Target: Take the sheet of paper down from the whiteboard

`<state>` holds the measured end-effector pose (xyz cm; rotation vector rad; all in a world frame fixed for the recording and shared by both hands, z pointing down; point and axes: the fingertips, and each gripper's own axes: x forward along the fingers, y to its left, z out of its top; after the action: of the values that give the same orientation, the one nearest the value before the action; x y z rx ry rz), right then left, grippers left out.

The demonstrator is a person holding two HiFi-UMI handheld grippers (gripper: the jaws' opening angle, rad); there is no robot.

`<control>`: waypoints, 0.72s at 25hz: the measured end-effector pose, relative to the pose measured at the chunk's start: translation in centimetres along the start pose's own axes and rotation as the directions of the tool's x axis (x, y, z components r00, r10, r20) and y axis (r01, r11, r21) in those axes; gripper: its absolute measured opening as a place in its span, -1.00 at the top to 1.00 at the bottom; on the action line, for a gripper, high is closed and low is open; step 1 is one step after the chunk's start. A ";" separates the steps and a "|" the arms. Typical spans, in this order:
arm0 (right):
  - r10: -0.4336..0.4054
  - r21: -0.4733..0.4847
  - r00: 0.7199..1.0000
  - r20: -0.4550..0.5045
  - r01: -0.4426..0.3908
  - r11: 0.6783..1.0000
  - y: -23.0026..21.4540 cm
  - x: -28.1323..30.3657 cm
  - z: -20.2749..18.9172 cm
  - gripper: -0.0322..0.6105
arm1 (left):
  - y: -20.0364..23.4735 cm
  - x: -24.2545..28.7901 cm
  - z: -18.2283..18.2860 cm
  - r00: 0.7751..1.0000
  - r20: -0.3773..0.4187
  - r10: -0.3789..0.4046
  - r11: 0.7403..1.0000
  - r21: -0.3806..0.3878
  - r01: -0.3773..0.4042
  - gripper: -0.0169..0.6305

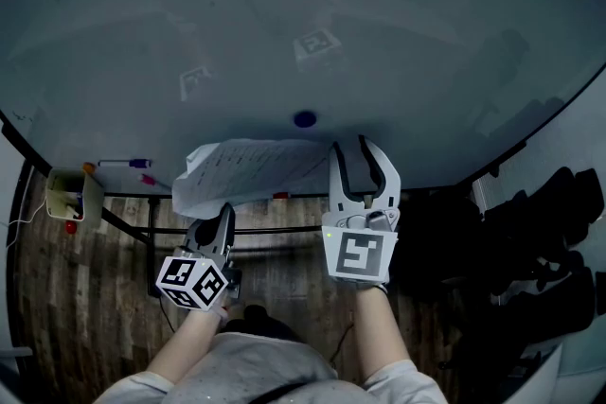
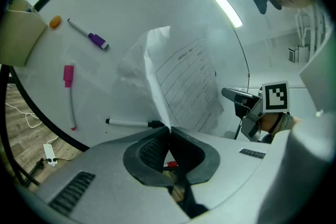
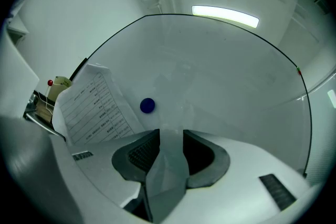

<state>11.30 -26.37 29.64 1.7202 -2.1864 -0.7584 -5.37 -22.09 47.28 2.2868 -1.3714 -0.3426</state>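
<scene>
Pinching paper (image 2: 184, 81) | left tool (image 2: 168, 132) clamped | right tool (image 3: 171, 139) jaws apart

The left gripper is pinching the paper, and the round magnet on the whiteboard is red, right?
Not quite: the round magnet on the whiteboard is blue, not red, as the right gripper view shows. The left gripper is indeed pinching the paper.
</scene>
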 end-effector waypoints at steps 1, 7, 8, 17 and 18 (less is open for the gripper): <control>0.003 0.000 1.000 -0.012 -0.003 1.000 0.0 0.0 -0.4 0.49 | 0.0 0.0 0.0 1.000 0.000 0.000 1.000 -0.002 0.000 0.90; 0.038 -0.010 0.995 -0.096 -0.039 0.999 0.5 -0.1 -2.7 0.49 | 0.2 0.2 0.2 1.000 0.002 0.012 1.000 -0.007 -0.012 0.90; 0.041 -0.010 0.993 -0.109 -0.043 0.999 0.5 -0.1 -3.1 0.49 | 0.3 0.2 0.2 1.000 0.003 0.015 1.000 -0.006 -0.015 0.90; 0.043 0.044 0.978 -0.204 -0.035 0.998 0.4 -0.3 -5.3 0.45 | 1.2 0.2 0.6 0.999 0.013 0.048 0.999 -0.010 -0.048 0.90; 0.047 0.052 0.977 -0.209 -0.037 0.998 0.5 -0.2 -5.4 0.45 | 1.2 0.2 0.5 0.999 0.013 0.051 0.999 -0.010 -0.050 0.90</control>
<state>13.70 -27.40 34.41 1.6854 -2.1045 -0.4923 -6.44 -22.86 47.40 2.2416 -1.4282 -0.3476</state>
